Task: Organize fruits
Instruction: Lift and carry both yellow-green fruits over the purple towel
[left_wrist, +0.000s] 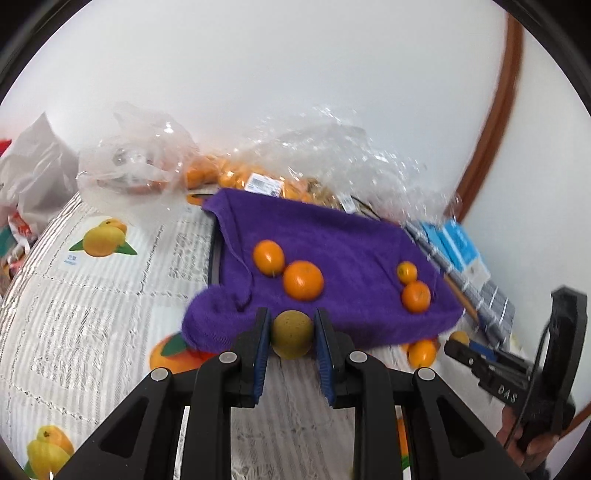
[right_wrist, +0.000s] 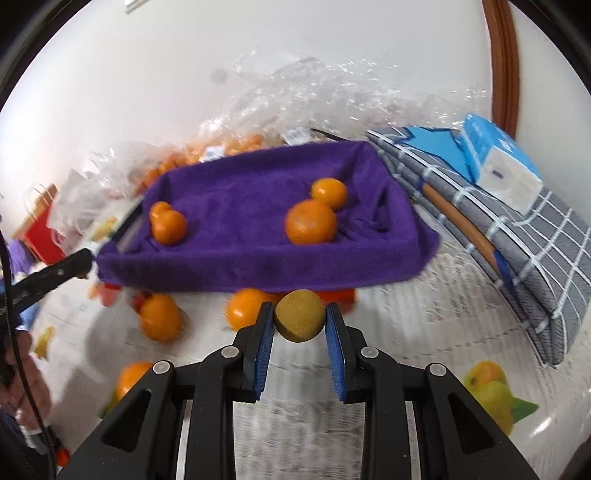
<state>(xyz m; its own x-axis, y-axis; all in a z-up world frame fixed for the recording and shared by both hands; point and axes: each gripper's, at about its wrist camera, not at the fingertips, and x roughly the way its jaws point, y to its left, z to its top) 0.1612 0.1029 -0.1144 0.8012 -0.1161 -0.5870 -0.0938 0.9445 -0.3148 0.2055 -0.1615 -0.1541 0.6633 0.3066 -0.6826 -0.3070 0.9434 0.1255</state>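
A tray lined with a purple towel (left_wrist: 332, 236) (right_wrist: 258, 206) holds several oranges: one pair at its left (left_wrist: 303, 280) (right_wrist: 168, 223) and one pair at its right (left_wrist: 416, 296) (right_wrist: 311, 221). My left gripper (left_wrist: 292, 334) is shut on a yellow-brown round fruit (left_wrist: 292, 334) just before the tray's near edge. My right gripper (right_wrist: 300, 320) is shut on a second yellow-brown round fruit (right_wrist: 300, 320), also just before the tray. Loose oranges (right_wrist: 160, 317) (left_wrist: 422, 352) lie on the tablecloth beside the tray.
Clear plastic bags of oranges (left_wrist: 236, 173) (right_wrist: 229, 147) lie behind the tray against the white wall. A folded grey checked cloth (right_wrist: 517, 236) with a blue tissue pack (right_wrist: 498, 162) lies at the right. A fruit-print tablecloth (left_wrist: 92, 277) covers the table. A red bag (right_wrist: 40, 229) stands at the far left.
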